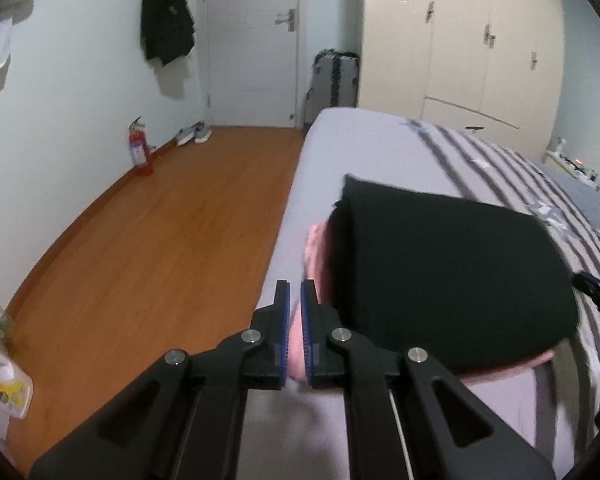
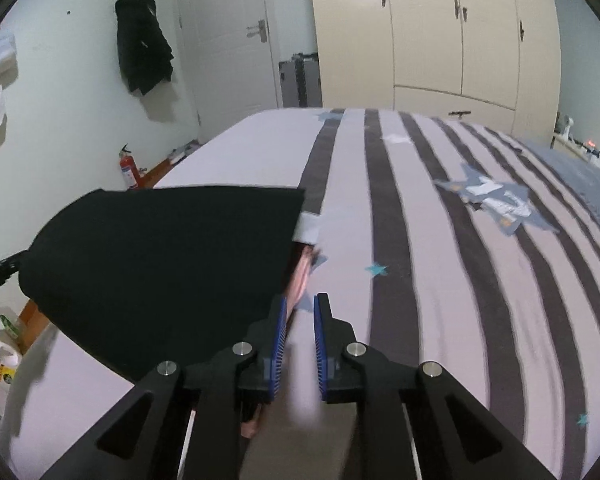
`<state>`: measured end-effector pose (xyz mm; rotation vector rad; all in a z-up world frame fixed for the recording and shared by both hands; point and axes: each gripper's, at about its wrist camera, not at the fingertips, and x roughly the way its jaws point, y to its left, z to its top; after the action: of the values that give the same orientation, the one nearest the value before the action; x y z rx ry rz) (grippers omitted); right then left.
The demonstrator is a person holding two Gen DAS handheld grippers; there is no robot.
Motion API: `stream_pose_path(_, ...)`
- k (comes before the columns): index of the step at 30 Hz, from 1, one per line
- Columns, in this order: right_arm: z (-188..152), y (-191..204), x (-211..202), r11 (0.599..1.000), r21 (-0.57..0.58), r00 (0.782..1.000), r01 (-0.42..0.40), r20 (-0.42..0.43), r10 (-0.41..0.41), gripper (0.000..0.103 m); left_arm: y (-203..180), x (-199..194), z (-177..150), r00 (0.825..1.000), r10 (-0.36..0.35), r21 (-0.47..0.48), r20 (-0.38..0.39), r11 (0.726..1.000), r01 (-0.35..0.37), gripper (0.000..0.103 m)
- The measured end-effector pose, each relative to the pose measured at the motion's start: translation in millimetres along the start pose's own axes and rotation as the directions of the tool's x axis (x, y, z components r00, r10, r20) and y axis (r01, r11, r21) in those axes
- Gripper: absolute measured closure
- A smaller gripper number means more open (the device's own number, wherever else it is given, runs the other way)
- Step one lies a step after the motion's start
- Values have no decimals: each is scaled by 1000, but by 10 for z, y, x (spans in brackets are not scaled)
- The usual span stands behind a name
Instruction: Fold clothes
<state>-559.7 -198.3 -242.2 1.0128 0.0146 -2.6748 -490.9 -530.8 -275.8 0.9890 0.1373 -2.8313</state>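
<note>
A black garment [image 1: 440, 272] with a pink underside lies in a folded slab on the striped bed [image 1: 360, 148], near the bed's left edge. My left gripper [image 1: 295, 292] is shut on its pink near-left edge, which runs up between the blue pads. In the right wrist view the same garment [image 2: 160, 272] fills the left side. My right gripper [image 2: 300, 304] sits at its right edge with the jaws slightly apart. Only blurred bedsheet [image 2: 400, 320] shows in the gap, and the pink edge lies just beyond the left finger [image 2: 281, 332]. Each gripper's tip shows in the other view's margin.
A wooden floor [image 1: 160, 240] runs left of the bed, with a red fire extinguisher [image 1: 140, 152] and shoes [image 1: 194, 134] by the wall. A dark jacket [image 1: 166, 12] hangs beside the door. A suitcase [image 1: 334, 80] and cream wardrobe [image 1: 480, 40] stand behind the bed. Packets [image 1: 4, 380] sit at floor left.
</note>
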Motion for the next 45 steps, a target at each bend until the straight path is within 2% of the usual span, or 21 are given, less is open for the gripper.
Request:
stream_pose_path(5,-19,-74,-482,1000,-11,1000,-20,23,20,92,-213,-610,-62,997,-66,-37,39,997,67,98)
stream_pose_path(9,-162,-18,-1016,998,-37,998,-45,36,46,90,-490,-1110,-183,995,-95,-59,42,994,97,98)
stream_pose_path(11,-254,11,-1270,997,-44,997,-60,40,62,89,-649,-1344,-282,995,-94,-57,36,994,96,91)
stream_pose_path(12,-308,27,-1379,997,-46,997,-69,39,71,87,-725,-1465,-344,995,-90,-60,36,994,92,79)
stream_pose_path(13,-363,41,-1474,996,-52,997,-73,35,75,84,-800,-1586,-410,996,-86,-65,35,994,88,63)
stream_pose_path(14,-419,54,-1569,995,-57,996,-77,32,79,81,-875,-1708,-476,996,-82,-69,35,994,85,55)
stream_pose_path(15,-481,57,-1659,995,-59,996,-86,33,88,74,-952,-1840,-555,996,-78,-78,40,994,81,45)
stream_pose_path(16,-543,61,-1750,994,-61,995,-94,34,96,65,-1029,-1975,-638,996,-73,-88,48,993,77,42)
stream_pose_path(18,-660,50,-1924,992,-70,993,-109,38,111,56,-1175,-2192,-768,997,-52,-89,49,994,56,40)
stream_pose_path(20,-772,21,-2094,989,-81,991,-122,43,126,51,-1318,-2382,-890,999,-25,-97,39,995,29,34)
stream_pose_path(22,-881,-62,-2266,987,-78,988,-140,49,144,38,-1469,-2593,-1031,999,-8,-119,49,993,14,22)
stream_pose_path(24,-983,-138,-2439,984,-81,985,-159,57,163,36,-1644,-2770,-1166,998,15,-131,60,991,-7,12)
stream_pose_path(27,-1122,-249,-2680,980,-117,983,-160,74,169,26,-1912,-2986,-1391,996,52,-146,77,988,-40,1)
stream_pose_path(31,-1324,-463,-2962,971,-159,971,-181,128,202,6,-2184,-3150,-1682,991,76,-178,107,983,-56,1)
stream_pose_path(33,-1403,-579,-3007,969,-167,967,-183,147,208,2,-2270,-3167,-1785,989,98,-181,114,981,-76,1)
stream_pose_path(40,-1647,-865,-3044,958,-201,961,-203,144,234,2,-2626,-3323,-2042,982,102,-144,161,986,-79,1)
stream_pose_path(42,-1729,-939,-3221,956,-212,957,-203,163,239,1,-2763,-3523,-2109,977,127,-137,169,985,-104,1)
stream_pose_path(45,-1867,-1076,-3682,959,-193,950,-210,190,246,1,-2960,-4018,-2245,977,124,-153,174,983,-97,1)
